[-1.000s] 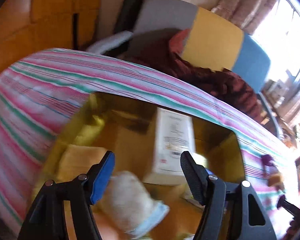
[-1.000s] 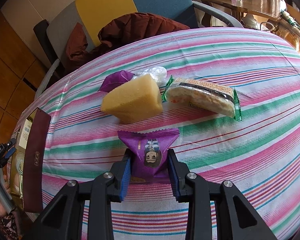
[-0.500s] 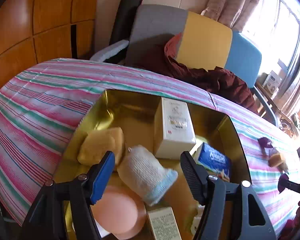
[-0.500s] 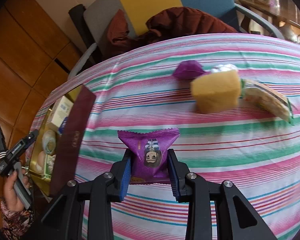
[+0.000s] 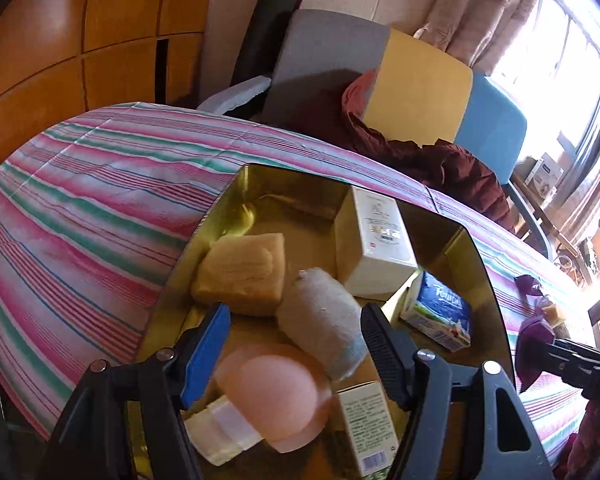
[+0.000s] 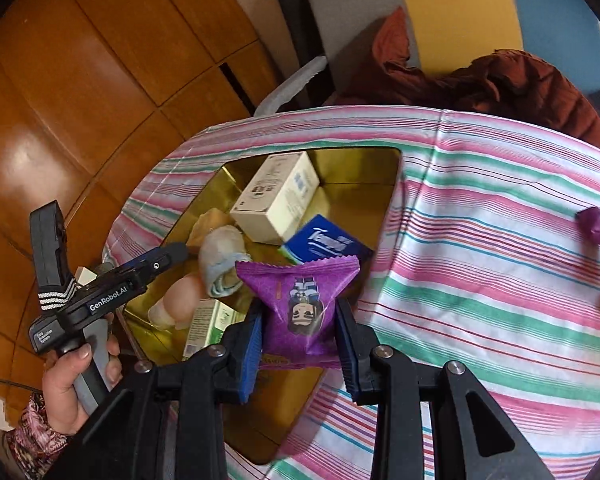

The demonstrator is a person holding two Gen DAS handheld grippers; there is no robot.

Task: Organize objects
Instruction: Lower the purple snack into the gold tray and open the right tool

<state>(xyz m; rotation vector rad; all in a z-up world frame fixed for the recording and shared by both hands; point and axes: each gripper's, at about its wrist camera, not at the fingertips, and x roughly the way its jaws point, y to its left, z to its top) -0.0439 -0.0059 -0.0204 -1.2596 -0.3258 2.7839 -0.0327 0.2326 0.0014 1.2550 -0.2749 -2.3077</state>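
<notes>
Pinching a purple snack packet (image 6: 304, 308) between its blue pads, the right tool (image 6: 298, 346) holds the packet above the near edge of a gold tin (image 6: 356, 168) that sits on the striped worktop (image 6: 480, 272). The packet stands upright in the grip, its crimped top edge above the pads and a small cartoon face printed on its front. Inside the tin lie a white carton (image 6: 276, 196), a blue tissue pack (image 6: 326, 242), a rolled pale sock (image 6: 220, 256), a tan sponge (image 5: 242, 276), a round pink piece (image 5: 276, 388) and a small green-and-white box (image 6: 208, 326). The left tool (image 5: 294, 354) hangs over the tin with its pads spread wide and nothing between them; the sock and the pink piece lie below the gap. In the right wrist view a hand (image 6: 78, 380) grips the left tool's handle at the tin's left side. Further right on the worktop, well apart from the tin, a crumpled purple wrapper (image 6: 598, 226) lies by itself. Behind the worktop stands a chair (image 5: 420, 80) with grey, yellow and blue panels, a dark red garment (image 5: 440, 160) heaped on its seat.
</notes>
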